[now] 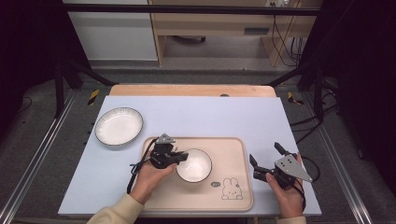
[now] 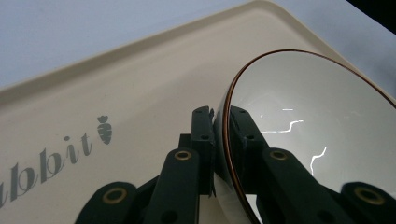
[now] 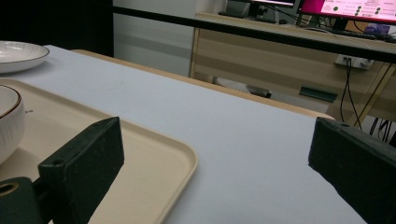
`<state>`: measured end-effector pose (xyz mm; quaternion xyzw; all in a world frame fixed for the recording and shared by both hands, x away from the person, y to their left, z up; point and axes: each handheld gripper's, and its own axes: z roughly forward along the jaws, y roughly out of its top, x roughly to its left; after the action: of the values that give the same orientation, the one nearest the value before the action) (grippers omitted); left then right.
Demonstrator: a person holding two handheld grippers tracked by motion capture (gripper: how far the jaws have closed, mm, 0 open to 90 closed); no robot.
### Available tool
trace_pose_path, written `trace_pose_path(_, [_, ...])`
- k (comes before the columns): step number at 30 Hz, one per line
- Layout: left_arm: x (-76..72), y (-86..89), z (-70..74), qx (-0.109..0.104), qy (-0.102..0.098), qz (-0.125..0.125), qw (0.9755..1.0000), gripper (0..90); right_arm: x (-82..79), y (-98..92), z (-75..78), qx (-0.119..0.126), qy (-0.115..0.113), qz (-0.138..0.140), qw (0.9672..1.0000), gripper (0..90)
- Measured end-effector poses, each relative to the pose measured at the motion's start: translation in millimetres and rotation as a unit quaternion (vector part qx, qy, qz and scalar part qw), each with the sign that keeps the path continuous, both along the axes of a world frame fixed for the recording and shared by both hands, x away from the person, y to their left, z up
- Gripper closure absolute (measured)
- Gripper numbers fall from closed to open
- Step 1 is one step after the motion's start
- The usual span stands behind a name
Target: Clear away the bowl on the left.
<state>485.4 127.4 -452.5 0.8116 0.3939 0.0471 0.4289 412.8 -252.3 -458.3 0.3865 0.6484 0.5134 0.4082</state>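
The white bowl (image 1: 194, 164) sits on the beige tray (image 1: 233, 151), its left rim pinched between your left gripper's (image 1: 180, 157) jaws. Your right gripper (image 1: 267, 159) waits beside the tray, jaws wide and empty. Next, likely lift the bowl straight and level.

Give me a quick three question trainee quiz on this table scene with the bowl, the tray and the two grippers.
1. True or false: the left gripper is clamped on the rim of the white ceramic bowl with the brown edge.
2. What does that bowl sit on?
A. the pale blue table mat
B. the beige plastic tray with the rabbit print
C. the white ribbed plate
3. Fill in: the jaws of the right gripper stand ____.

Key: 1 true; 2 B; 3 open, with nothing between them.
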Motion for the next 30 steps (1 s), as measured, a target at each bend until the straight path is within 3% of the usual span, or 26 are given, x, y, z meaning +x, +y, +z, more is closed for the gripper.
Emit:
trace_pose_path(21, [-1.6,-2.1,-0.1,0.012,-0.018,-0.011,0.9997,80.8,-0.4,0.5,-0.3,0.002,0.004,0.002,1.0000,3.3])
trace_pose_path(26, [-6.4,-3.5,2.2,0.029,-0.047,-0.014,0.9984,72.7,0.4,1.0,-1.2,-0.001,0.006,0.003,1.0000,3.3])
trace_pose_path(30, [-8.9,-2.6,5.4,0.019,-0.061,-0.008,0.9979,64.9,0.0,1.0,-0.2,0.002,0.005,0.004,1.0000,3.3])
